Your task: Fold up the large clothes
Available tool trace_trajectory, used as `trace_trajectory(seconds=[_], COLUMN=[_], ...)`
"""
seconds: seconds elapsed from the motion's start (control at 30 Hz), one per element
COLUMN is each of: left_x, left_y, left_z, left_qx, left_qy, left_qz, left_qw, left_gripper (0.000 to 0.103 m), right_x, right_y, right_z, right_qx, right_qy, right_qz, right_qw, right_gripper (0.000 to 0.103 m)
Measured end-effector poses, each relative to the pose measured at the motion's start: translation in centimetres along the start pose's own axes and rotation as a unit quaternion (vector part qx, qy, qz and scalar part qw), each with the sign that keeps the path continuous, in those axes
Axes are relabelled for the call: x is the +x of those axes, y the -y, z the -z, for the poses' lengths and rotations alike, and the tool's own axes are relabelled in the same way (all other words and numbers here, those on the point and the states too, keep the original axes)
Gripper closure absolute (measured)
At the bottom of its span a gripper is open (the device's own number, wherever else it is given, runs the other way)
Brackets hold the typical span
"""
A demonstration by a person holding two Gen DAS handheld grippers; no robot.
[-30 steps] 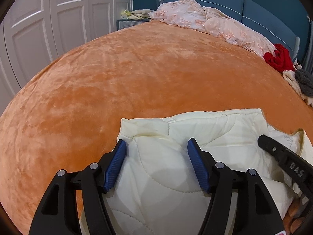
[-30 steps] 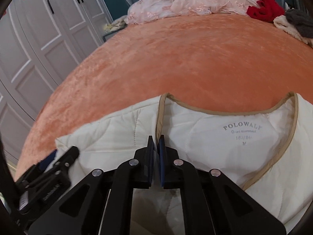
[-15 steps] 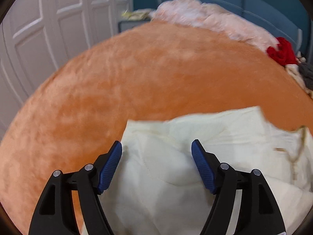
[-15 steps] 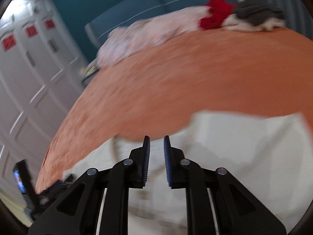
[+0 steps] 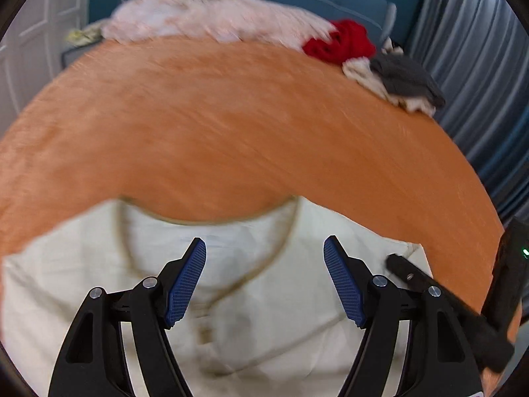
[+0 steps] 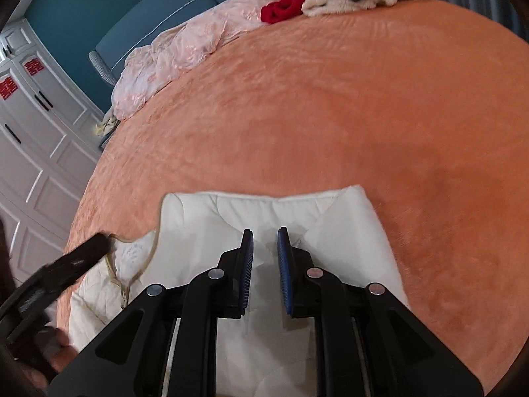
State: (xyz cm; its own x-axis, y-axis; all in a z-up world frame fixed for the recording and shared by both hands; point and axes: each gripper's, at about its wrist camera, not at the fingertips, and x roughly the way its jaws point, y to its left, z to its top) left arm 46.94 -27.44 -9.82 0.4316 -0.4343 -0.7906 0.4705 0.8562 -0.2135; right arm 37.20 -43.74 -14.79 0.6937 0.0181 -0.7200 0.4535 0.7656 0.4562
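Both views swung toward curtains (image 5: pixel 476 76), seemingly, across orange bedspread (image 6: pixel 330 115).

My bed (image 6: pixel 330 106) carries everything here, covered in a plush orange velvety spread. Nearest me, a cream quilted jacket with tan trim at the neckline (image 6: pixel 231 225) lies flat on the spread; its sides are folded inward, and the neck opening shows a printed label. Well apart from it, along the far edge by the blue padded headboard, a crumpled pale pink lacy cover (image 6: pixel 178 49) stretches across the spread. Just beside its end sits a bunched red garment (image 5: pixel 340 41), touching a fluffy off-white garment (image 5: pixel 363 72), with a dark grey knit (image 5: pixel 406 77) piled on top of that. The broad middle of the spread between these shows only its nap.
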Motion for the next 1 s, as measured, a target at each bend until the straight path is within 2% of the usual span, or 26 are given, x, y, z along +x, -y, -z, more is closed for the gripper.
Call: trace_trajectory(seconds=[0.23,0.27,0.3,0.33,0.37,0.4,0.43,0.6,0.8,0.9,0.93,0.97,1.0], left_x=[5.4,5.6,5.8,6.0,6.0,6.0,5.9,6.4,6.1,2.8,1.5,0.0,-1.9], left_y=[-0.1,-0.1,0.0,0.2,0.3,0.4,0.2,0.6,0.6,-0.3,-0.8,-1.5,-2.7], left_z=[0.0,0.3,0.8,0.9,0.9,1.2,1.5,2.2,2.1,2.2,2.4,2.6,2.9], left_qx=[-0.036,-0.034,-0.026,-0.02,-0.015,-0.01,-0.01,0.006,0.005,-0.016,-0.019,-0.02,-0.014], left_qy=[-0.046,-0.049,-0.047,-0.044,-0.038,-0.031,-0.025,-0.001,0.008,0.038,0.045,0.054,0.063], left_qz=[-0.009,-0.011,-0.013,-0.017,-0.023,-0.029,-0.029,-0.046,-0.062,-0.084,-0.073,-0.059,-0.055], left_qw=[0.9982,0.9982,0.9985,0.9987,0.9989,0.9991,0.9992,0.9989,0.998,0.9957,0.9961,0.9966,0.9964], left_gripper=[0.033,0.037,0.052,0.063,0.067,0.073,0.075,0.075,0.068,0.068,0.065,0.062,0.051], right_x=[1.1,1.3,1.4,1.4,1.3,1.2,1.2,1.6,1.4,-0.7,-1.5,-2.8,-3.8], right_y=[1.0,1.2,1.2,1.2,1.1,1.0,0.8,0.8,0.8,1.1,0.9,0.3,-0.5], right_z=[1.0,1.1,1.2,1.3,1.3,1.5,1.5,1.7,1.8,1.8,1.5,1.3,1.3], right_qx=[0.01,0.01,0.01,0.008,0.005,0.002,0.001,-0.006,-0.006,0.009,0.011,0.001,-0.016], right_qy=[0.012,0.015,0.016,0.018,0.023,0.03,0.036,0.039,0.051,0.088,0.096,0.105,0.108], right_qz=[-0.031,-0.035,-0.035,-0.033,-0.025,-0.01,-0.002,0.023,0.028,0.044,0.044,0.042,0.035], right_qw=[0.999,0.999,0.999,0.999,0.999,0.999,0.999,0.999,0.998,0.995,0.994,0.994,0.993], right_gripper=[0.09,0.091,0.091,0.093,0.094,0.1,0.103,0.103,0.103,0.103,0.098,0.097,0.097])
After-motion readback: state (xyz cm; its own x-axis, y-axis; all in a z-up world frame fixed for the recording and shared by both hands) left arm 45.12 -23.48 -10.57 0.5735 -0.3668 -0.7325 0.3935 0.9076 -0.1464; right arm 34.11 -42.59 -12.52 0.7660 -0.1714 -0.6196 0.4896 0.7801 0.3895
